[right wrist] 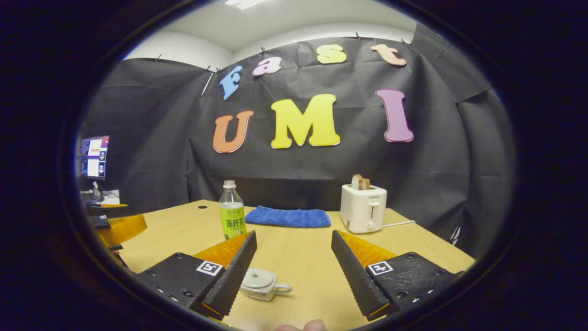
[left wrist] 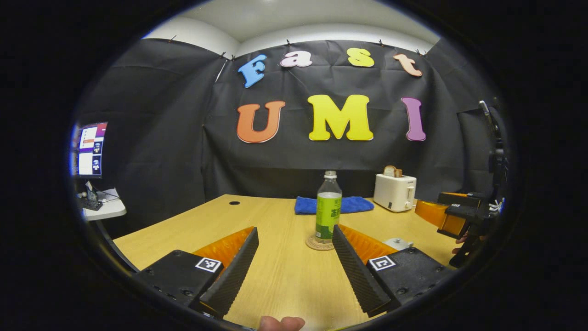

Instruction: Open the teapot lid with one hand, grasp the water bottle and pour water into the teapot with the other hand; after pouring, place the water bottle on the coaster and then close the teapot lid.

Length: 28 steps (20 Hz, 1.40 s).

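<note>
Across the wooden desk (right wrist: 303, 262), the water bottle (left wrist: 328, 207) is standing upright on the coaster (left wrist: 319, 243) and the teapot (right wrist: 259, 284) is sitting lidded. Both the left gripper (left wrist: 294, 264) and right gripper (right wrist: 294, 266) are holding fingers wide, empty. This is fitting either start or finish.

In the left gripper view, the left gripper (left wrist: 294, 257) hangs over the wooden table (left wrist: 285, 276) with its jaws spread wide and nothing between them. Ahead, the water bottle (left wrist: 328, 209) stands upright on a round coaster (left wrist: 318, 243). Behind lie a blue cloth (left wrist: 305, 205) and a white toaster (left wrist: 395, 192). The teapot (left wrist: 398, 243) peeks out beside the right-hand finger, and the right gripper (left wrist: 452, 216) hovers at the far right.
</note>
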Each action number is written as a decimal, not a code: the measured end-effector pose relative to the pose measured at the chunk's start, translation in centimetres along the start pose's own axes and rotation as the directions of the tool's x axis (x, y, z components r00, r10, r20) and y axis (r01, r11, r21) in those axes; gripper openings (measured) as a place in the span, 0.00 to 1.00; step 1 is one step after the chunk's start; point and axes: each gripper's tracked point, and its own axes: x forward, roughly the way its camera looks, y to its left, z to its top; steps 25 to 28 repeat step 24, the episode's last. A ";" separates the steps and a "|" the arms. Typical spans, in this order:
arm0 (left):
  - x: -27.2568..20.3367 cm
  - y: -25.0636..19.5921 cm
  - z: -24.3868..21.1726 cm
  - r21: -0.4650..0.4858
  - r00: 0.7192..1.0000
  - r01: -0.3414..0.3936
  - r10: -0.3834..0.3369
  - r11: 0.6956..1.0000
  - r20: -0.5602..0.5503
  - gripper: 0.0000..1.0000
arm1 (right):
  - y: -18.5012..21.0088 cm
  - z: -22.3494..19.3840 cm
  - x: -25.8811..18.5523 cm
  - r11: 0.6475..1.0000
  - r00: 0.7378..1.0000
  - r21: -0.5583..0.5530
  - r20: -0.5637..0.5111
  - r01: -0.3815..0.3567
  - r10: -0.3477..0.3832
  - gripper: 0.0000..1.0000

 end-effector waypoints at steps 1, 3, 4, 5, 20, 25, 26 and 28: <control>-0.4 -1.0 0.6 -0.002 1.000 0.016 -0.016 1.000 0.008 1.00 | -1.0 1.4 -1.1 1.000 0.999 -0.009 0.033 0.020 -0.020 0.98; -1.0 -2.3 1.7 -0.001 0.999 0.026 -0.026 1.000 0.033 1.00 | -2.5 3.6 -3.5 0.998 0.994 -0.011 0.099 0.054 -0.053 0.98; -1.3 -2.9 2.4 -0.003 0.999 0.030 -0.030 1.000 0.044 1.00 | -3.3 4.2 -4.6 0.997 0.991 -0.002 0.117 0.071 -0.070 0.96; -1.8 -3.2 3.2 -0.012 0.997 0.031 -0.030 0.999 0.068 1.00 | -3.5 4.4 -5.5 0.997 0.988 0.010 0.131 0.078 -0.078 0.98; -4.6 -4.9 5.2 0.010 0.991 0.021 -0.022 1.000 0.129 1.00 | -2.7 4.6 -10.5 0.991 0.979 -0.008 0.159 0.130 -0.128 0.98; -4.8 -4.7 5.5 0.018 0.990 0.023 -0.025 1.000 0.140 1.00 | -1.5 4.6 -10.4 0.993 0.980 -0.014 0.160 0.121 -0.117 0.97; -4.8 -4.7 5.5 0.018 0.990 0.023 -0.025 1.000 0.140 1.00 | -1.5 4.6 -10.4 0.993 0.980 -0.014 0.160 0.121 -0.117 0.97; -4.8 -4.7 5.5 0.018 0.990 0.023 -0.025 1.000 0.140 1.00 | -1.5 4.6 -10.4 0.993 0.980 -0.014 0.160 0.121 -0.117 0.97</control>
